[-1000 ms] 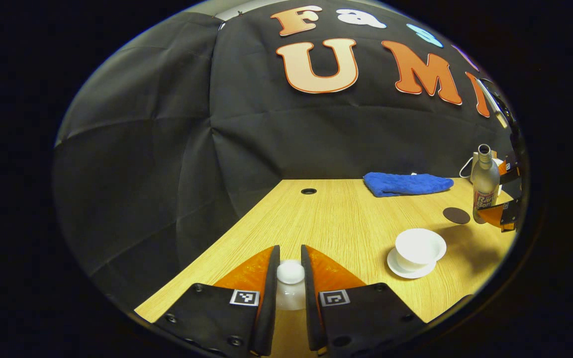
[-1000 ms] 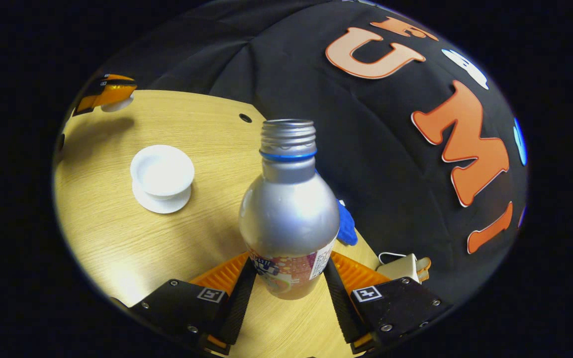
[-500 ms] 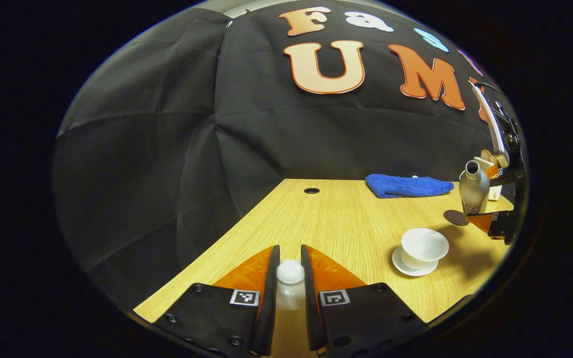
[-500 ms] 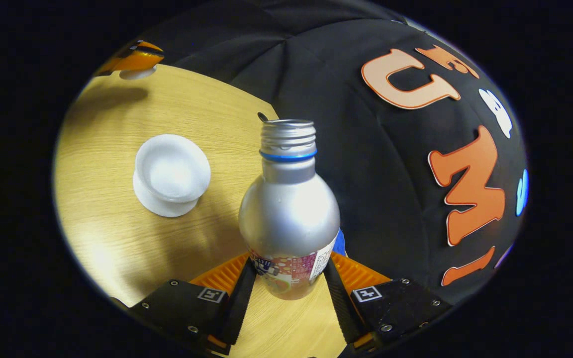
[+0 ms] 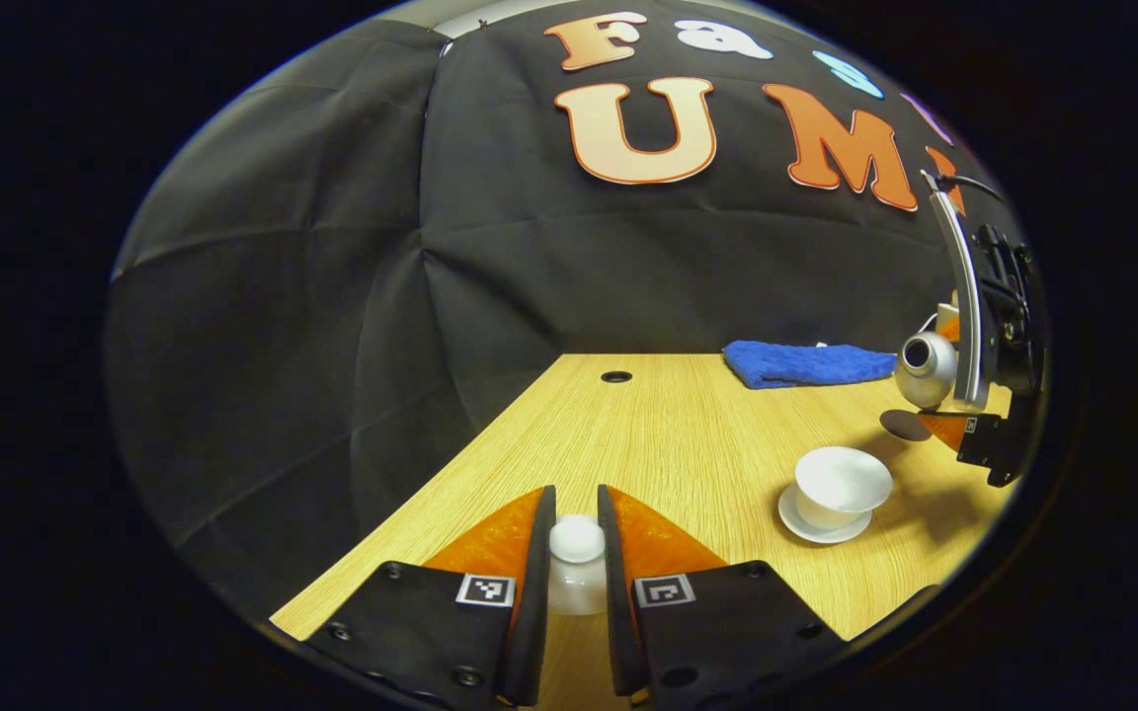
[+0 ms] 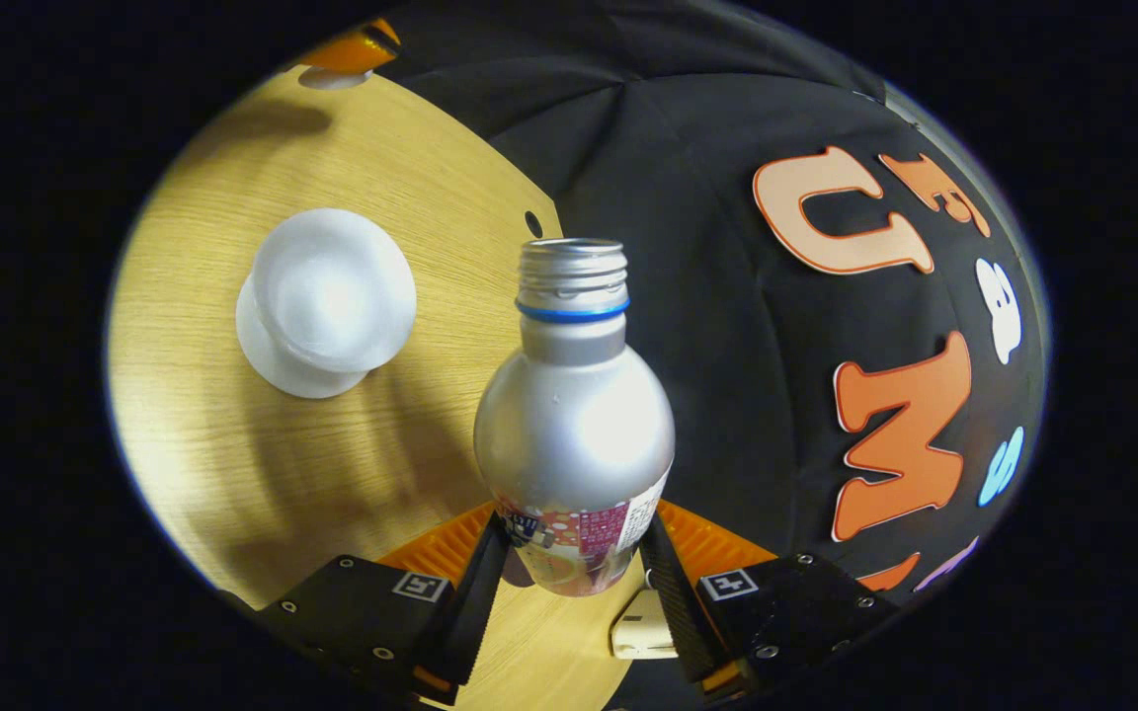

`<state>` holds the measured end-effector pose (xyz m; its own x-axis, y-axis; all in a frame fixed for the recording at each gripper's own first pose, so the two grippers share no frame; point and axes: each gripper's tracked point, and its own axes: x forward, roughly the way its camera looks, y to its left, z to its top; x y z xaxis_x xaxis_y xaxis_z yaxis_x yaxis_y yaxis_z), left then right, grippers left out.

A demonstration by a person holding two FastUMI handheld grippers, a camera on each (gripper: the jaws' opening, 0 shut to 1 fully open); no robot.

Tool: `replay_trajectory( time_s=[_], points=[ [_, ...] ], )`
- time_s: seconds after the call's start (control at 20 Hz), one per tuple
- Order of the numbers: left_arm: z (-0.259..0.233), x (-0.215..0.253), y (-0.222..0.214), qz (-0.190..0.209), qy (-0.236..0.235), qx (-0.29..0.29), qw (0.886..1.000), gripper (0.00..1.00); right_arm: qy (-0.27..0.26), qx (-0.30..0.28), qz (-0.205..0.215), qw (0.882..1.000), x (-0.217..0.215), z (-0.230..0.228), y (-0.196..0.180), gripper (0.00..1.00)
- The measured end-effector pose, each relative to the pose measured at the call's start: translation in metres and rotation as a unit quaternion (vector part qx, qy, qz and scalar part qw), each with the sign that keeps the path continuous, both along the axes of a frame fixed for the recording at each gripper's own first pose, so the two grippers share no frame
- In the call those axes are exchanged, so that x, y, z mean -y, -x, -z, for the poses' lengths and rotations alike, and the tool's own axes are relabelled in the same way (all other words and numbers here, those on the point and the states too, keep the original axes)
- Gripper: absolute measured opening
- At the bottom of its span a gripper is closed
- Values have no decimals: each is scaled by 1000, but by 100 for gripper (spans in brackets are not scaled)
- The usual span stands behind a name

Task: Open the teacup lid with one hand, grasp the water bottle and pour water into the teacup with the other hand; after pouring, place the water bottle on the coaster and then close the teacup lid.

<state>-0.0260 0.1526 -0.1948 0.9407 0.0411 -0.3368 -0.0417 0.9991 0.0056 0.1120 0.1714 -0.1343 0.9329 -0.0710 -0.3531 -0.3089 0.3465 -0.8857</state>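
**Bottle tipping toward the open cup, lid held aside**

While the left gripper (image 5: pixel 576 578) keeps its two fingers pressed on the knob of the white teacup lid (image 5: pixel 577 563), low over the near edge of the table, the pour itself looks only just begun. In the right gripper view, the right gripper (image 6: pixel 569 573) clamps the labelled lower body of the silver water bottle (image 6: pixel 574 434) from both sides; the cap is off and the threaded mouth is bare.

Just beyond, the teacup (image 6: pixel 327 286) stands uncovered on its saucer, left of the bottle's neck and apart from it. From the left gripper view the bottle (image 5: pixel 925 367) is tilted with its mouth facing the cup (image 5: pixel 841 484), still off to one side rather than above the bowl. I judge the mouth should come over the middle of the cup before tipping further, and the tilt should grow slowly, since a narrow neck tends to gulp and splash.

Behind the cup lies the dark round coaster (image 5: pixel 905 425), partly under the bottle, bare and waiting. Farther back on the pale wooden table (image 5: pixel 668 434) rests a folded blue cloth (image 5: pixel 806 363), near a small cable hole (image 5: pixel 616 376). Black cloth walls close the booth.
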Motion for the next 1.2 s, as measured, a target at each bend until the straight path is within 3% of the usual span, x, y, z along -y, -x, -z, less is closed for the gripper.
replay_trajectory(
  time_s=[0.2,0.25,0.6,0.8,1.2],
  points=[
    [4,0,1,1,1,-6,1000,27,39,5,-17,999,-7,0,0,77],
    [4,0,2,0,0,-6,1000,30,47,4,-19,999,-7,6,0,78],
    [7,-9,3,-13,-11,-9,1000,30,113,33,-33,992,-11,15,-10,81],
    [8,-9,3,-14,-13,-10,1000,30,163,65,-50,983,-13,5,-16,77],
    [10,-7,2,-11,-13,-11,1000,30,209,113,-59,970,-11,-27,-33,77]
  ],
)
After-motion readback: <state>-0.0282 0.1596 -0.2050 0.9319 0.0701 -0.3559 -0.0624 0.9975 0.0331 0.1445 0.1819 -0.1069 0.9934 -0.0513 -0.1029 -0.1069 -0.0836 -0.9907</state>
